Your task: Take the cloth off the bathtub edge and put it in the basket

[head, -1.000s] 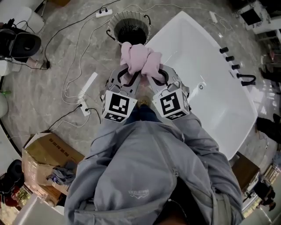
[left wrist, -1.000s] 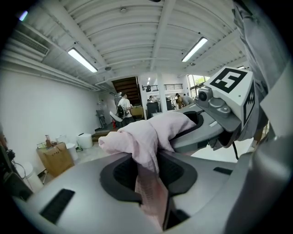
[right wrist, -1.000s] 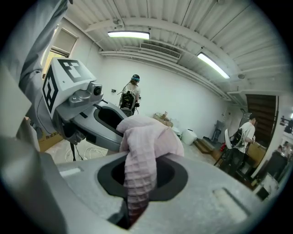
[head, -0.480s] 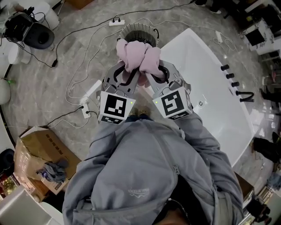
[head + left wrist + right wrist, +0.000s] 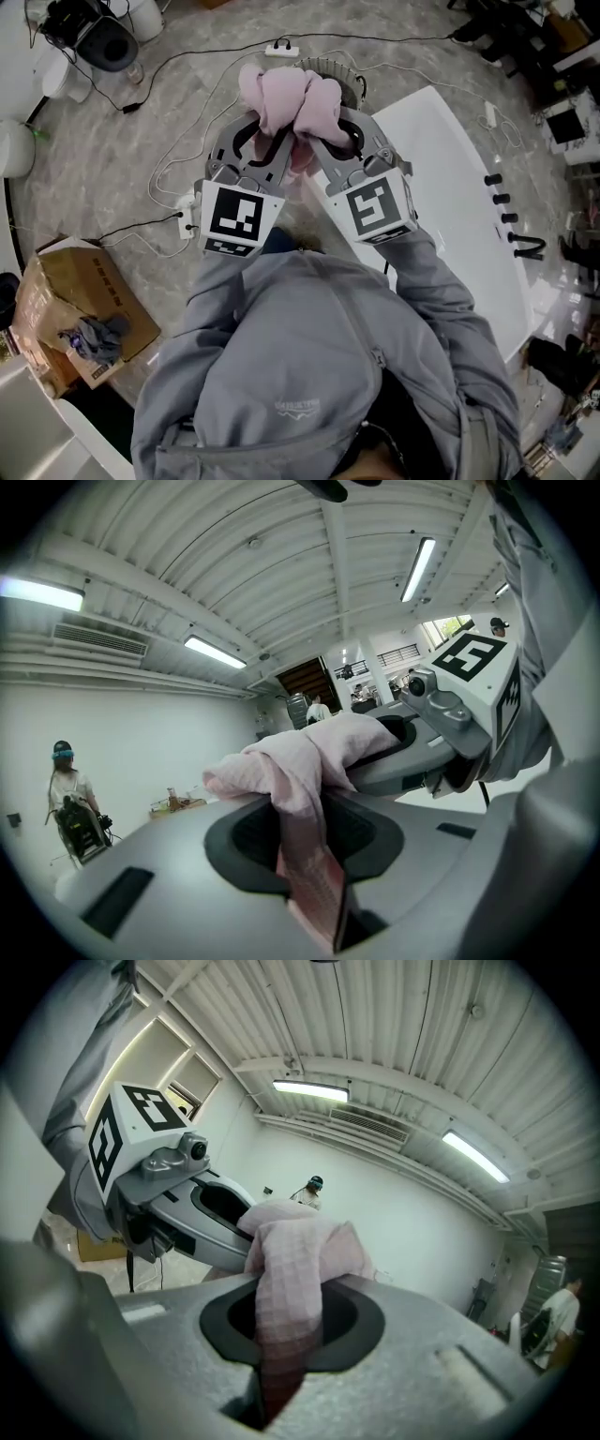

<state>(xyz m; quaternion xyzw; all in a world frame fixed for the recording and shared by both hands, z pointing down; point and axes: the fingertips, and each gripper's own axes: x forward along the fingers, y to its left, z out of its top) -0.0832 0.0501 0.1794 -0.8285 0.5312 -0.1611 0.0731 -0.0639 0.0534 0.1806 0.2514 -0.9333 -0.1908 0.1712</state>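
Both grippers hold a bunched pink cloth (image 5: 289, 103) up in the air between them. In the head view my left gripper (image 5: 273, 134) and right gripper (image 5: 322, 134) meet at the cloth, each shut on a fold of it. The cloth (image 5: 302, 761) rises out of the left jaws, with the right gripper (image 5: 441, 742) beside it. In the right gripper view the cloth (image 5: 295, 1260) is pinched in the jaws and the left gripper (image 5: 192, 1206) stands close by. The wire basket (image 5: 349, 81) is mostly hidden behind the cloth. The white bathtub (image 5: 459, 197) lies to the right.
An open cardboard box (image 5: 58, 298) holding a grey rag (image 5: 94, 336) sits on the floor at lower left. Power strips (image 5: 281, 47) and cables (image 5: 155, 178) trail over the marble floor. Black tub fittings (image 5: 502, 202) line the tub's far side. A black device (image 5: 98, 37) stands at top left.
Both grippers have carried the cloth forward, away from the tub edge. It now covers most of the basket in the head view. The grip on the cloth is unchanged.
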